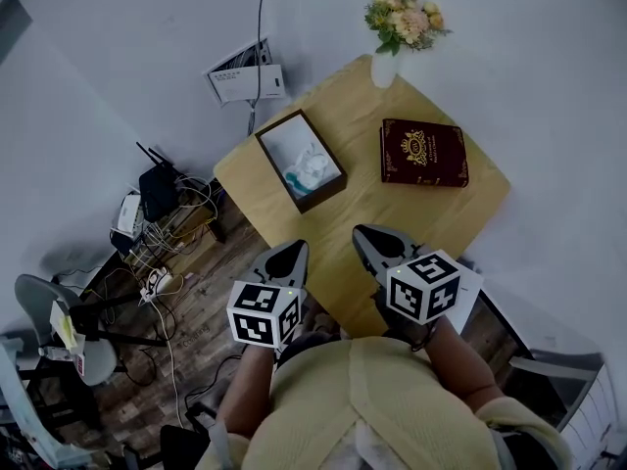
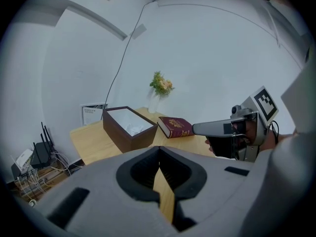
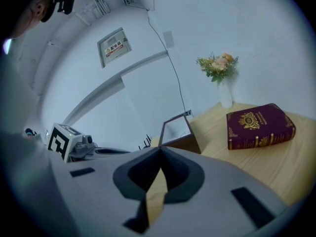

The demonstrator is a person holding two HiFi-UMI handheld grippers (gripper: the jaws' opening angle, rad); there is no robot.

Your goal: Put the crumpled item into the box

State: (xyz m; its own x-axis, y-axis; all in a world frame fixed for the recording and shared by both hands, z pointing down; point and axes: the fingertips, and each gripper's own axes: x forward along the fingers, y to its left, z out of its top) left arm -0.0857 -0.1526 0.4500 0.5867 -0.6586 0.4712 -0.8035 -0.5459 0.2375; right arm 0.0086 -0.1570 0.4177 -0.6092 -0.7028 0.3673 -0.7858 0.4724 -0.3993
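Note:
A dark brown box [image 1: 327, 190] with a white lining stands on the left part of the wooden table [image 1: 431, 213]. The crumpled white and pale blue item [image 1: 310, 170] lies inside it, and shows as a white lump [image 2: 132, 129] in the box [image 2: 118, 132] in the left gripper view. Both grippers hover over the table's near edge, short of the box. My left gripper [image 1: 293, 250] is shut and empty, its jaws [image 2: 159, 154] meeting. My right gripper [image 1: 368, 235] is shut and empty too, with jaws together [image 3: 159, 154]. The box [image 3: 178, 132] lies ahead of it to the left.
A maroon book [image 1: 423, 153] lies to the right of the box. A white vase of flowers [image 1: 400, 25] stands at the table's far corner. Routers and tangled cables [image 1: 152, 225] sit on the floor at left, near a grey chair [image 1: 49, 321]. A white cabinet [image 1: 568, 399] stands at right.

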